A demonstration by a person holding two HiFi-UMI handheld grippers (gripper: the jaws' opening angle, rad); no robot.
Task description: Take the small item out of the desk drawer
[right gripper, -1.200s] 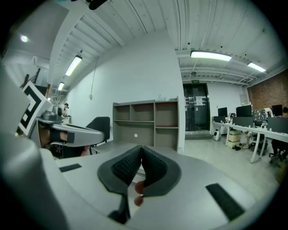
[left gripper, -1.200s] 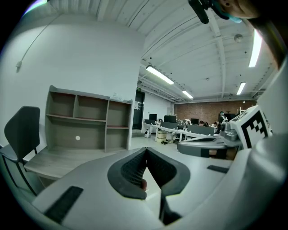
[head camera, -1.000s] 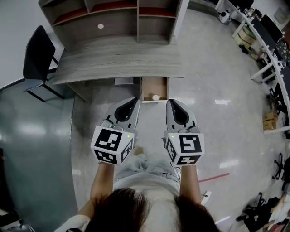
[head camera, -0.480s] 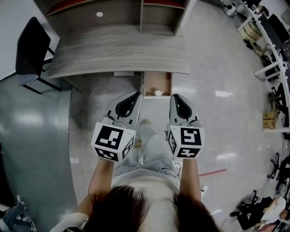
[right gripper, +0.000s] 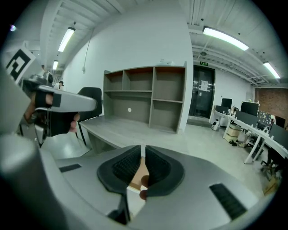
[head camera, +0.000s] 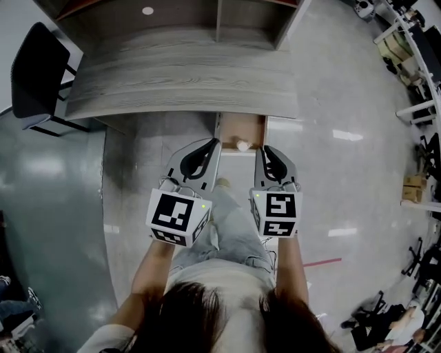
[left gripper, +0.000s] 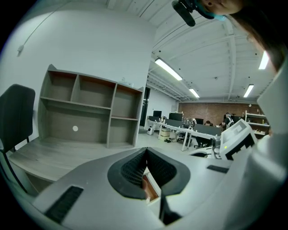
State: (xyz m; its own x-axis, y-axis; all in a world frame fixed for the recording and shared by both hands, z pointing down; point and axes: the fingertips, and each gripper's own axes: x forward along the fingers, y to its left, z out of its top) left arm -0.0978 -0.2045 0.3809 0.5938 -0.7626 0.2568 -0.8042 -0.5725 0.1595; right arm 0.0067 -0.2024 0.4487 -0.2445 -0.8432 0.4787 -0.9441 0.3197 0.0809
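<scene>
The desk drawer (head camera: pixel 252 128) stands pulled out from under the grey wood desk (head camera: pixel 179 76). A small white round item (head camera: pixel 242 145) lies near the drawer's front edge. My left gripper (head camera: pixel 216 142) hovers just left of the drawer's front, with its jaws shut and nothing between them. My right gripper (head camera: pixel 260 149) hangs just right of the item, also shut and empty. In the left gripper view the left gripper (left gripper: pixel 146 150) has its tips together, and the drawer's wooden inside shows below them. In the right gripper view the right gripper (right gripper: pixel 143 146) looks the same.
A shelf unit (head camera: pixel 220 15) stands on the back of the desk. A black chair (head camera: pixel 34 69) is at the desk's left end. The person's legs (head camera: pixel 231 227) are below the grippers. Office desks and clutter (head camera: pixel 413 48) line the far right over glossy floor.
The person has stepped toward the desk. Both grippers have come closer to the open drawer's front edge and now flank the white item. The jaws have stayed shut.
</scene>
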